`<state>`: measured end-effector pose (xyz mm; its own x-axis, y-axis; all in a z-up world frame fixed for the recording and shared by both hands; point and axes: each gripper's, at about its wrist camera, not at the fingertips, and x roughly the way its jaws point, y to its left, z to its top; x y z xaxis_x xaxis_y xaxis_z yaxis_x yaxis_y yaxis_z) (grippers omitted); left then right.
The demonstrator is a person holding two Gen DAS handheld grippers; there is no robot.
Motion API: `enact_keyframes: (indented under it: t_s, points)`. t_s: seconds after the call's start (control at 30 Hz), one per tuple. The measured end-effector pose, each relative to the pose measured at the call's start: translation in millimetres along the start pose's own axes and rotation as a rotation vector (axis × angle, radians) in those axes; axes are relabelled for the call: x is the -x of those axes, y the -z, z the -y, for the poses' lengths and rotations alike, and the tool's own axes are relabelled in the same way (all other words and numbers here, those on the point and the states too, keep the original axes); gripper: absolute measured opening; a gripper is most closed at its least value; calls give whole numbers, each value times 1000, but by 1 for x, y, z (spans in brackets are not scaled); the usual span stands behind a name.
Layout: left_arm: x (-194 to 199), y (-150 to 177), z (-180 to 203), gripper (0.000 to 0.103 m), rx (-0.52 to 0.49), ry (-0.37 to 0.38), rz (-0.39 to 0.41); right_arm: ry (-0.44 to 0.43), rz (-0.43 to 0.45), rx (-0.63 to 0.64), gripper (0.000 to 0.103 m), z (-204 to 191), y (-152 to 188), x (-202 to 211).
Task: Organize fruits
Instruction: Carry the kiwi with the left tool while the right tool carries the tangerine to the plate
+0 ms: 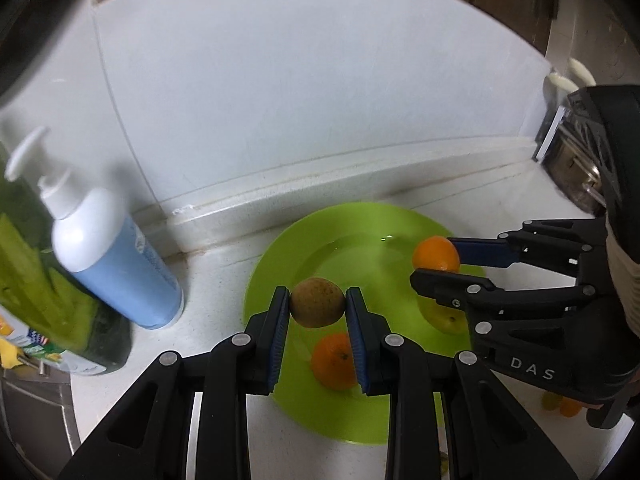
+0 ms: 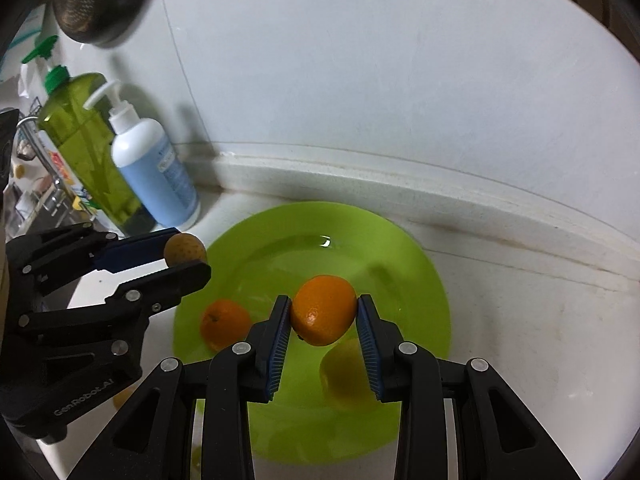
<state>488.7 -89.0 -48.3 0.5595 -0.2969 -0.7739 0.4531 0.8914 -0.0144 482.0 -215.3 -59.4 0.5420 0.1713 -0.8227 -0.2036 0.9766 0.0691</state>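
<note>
My left gripper (image 1: 317, 307) is shut on a brown round fruit (image 1: 317, 302) and holds it above the left part of a lime green plate (image 1: 360, 224). My right gripper (image 2: 323, 310) is shut on an orange (image 2: 323, 309) above the same plate (image 2: 280, 236). On the plate lie another orange (image 1: 334, 360) and a yellow fruit (image 1: 450, 322), half hidden by the right gripper (image 1: 434, 266). In the right wrist view the resting orange (image 2: 224, 323) and yellow fruit (image 2: 344, 376) also show, and the left gripper (image 2: 188, 258) holds the brown fruit (image 2: 185, 249).
A white and blue pump bottle (image 1: 108, 248) and a green bottle (image 1: 36, 272) stand left of the plate by the wall; both also show in the right wrist view, the pump bottle (image 2: 154, 172) and the green bottle (image 2: 86, 140). Small fruits (image 1: 560, 404) lie on the counter at the right.
</note>
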Motion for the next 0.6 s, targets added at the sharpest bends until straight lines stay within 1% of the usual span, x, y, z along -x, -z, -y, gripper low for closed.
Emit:
enact_keyframes:
  t_s: [0.33,0.6]
  points:
    - [-33,0,-5,29,27,29,-81,6,-64,-42,34,14,-4,-29]
    - [-44,-1,-2,29,18,28,-97,3,-93,-52,34,18,-5,-40]
